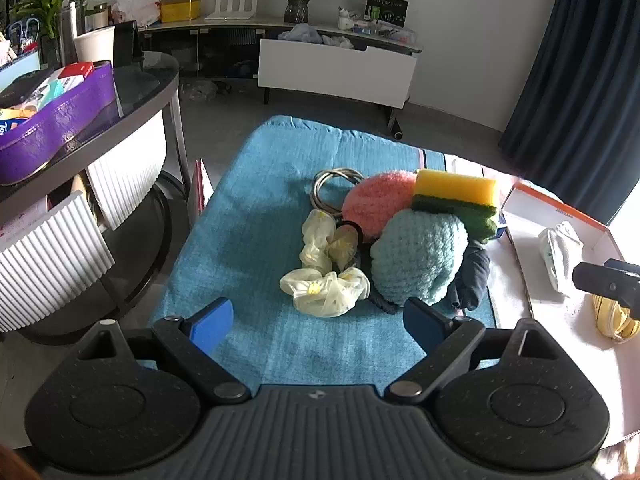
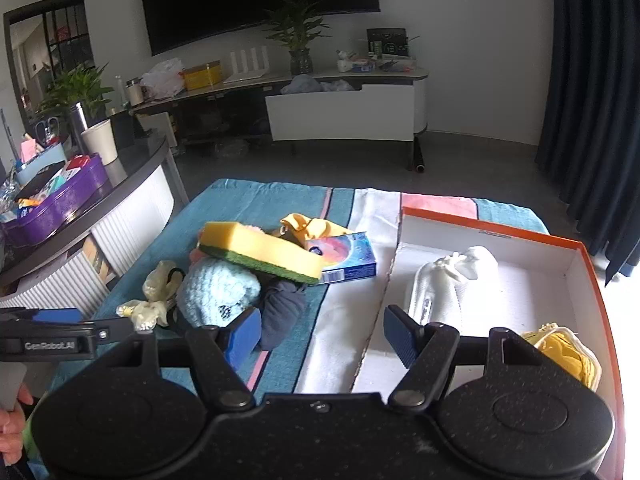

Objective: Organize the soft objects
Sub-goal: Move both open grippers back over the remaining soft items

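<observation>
While both grippers are held above the near edge of the worktop, a heap of soft things is seen on the teal towel (image 1: 248, 216) that covers it. The left gripper (image 1: 318, 322) is kept spread wide, its blue fingers (image 1: 212, 322) apart with nothing between them, and it is pointed down at the heap. The right gripper (image 2: 322, 338) is likewise released and empty, its fingers (image 2: 400, 338) set over the near left wall of the box.

Within the heap, a pale yellow scrunchie (image 1: 324, 288) is laid nearest the left gripper, with a second, similar one (image 1: 320, 236) just behind it. A light blue knitted ball (image 1: 418, 258) is placed to their right, touching a pink fluffy ball (image 1: 376, 200) behind it. A yellow and green sponge (image 1: 456, 196) is propped, tilted, on top of both balls. A dark navy cloth (image 1: 472, 280) is tucked at the right of the blue ball, and a coiled grey cable (image 1: 332, 188) is seen at the far left of the pile. Behind the sponge, a small blue carton (image 2: 348, 260) and a yellow cloth (image 2: 308, 226) are found.

To the right, an orange-rimmed white box (image 2: 576, 264) is set on the worktop; a white pouch (image 2: 444, 292) and a yellow item (image 2: 568, 354) are contained in it.
</observation>
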A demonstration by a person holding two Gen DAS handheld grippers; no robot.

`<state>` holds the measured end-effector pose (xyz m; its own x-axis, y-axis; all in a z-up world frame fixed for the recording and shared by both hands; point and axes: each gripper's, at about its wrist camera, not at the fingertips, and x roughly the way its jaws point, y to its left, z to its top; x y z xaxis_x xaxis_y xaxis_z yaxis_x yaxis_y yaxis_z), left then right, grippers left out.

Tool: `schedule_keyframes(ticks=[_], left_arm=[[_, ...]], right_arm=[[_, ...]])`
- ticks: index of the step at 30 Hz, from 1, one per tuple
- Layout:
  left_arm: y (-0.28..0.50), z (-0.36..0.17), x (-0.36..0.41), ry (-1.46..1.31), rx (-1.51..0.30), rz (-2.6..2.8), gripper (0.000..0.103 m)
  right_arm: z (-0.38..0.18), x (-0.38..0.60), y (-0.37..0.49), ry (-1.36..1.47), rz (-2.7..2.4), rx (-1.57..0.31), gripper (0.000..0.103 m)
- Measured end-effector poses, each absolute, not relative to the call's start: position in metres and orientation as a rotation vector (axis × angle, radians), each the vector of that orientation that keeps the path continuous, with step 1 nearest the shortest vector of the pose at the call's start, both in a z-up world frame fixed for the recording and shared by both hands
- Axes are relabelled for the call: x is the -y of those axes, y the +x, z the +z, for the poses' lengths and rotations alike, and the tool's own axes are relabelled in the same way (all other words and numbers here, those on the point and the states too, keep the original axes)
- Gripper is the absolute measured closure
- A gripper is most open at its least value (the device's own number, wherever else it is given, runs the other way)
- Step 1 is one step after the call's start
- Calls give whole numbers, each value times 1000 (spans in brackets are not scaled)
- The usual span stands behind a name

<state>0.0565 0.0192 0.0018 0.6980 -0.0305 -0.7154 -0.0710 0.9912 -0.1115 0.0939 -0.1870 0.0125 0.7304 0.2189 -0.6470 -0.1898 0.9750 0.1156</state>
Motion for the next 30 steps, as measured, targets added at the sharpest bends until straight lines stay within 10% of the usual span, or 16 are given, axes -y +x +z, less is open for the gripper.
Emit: schedule_keyframes(ticks=[30], left_arm=[[94, -25, -23, -68, -857, 34, 8]], right_arm=[[4, 173, 107, 21, 248, -740, 22]])
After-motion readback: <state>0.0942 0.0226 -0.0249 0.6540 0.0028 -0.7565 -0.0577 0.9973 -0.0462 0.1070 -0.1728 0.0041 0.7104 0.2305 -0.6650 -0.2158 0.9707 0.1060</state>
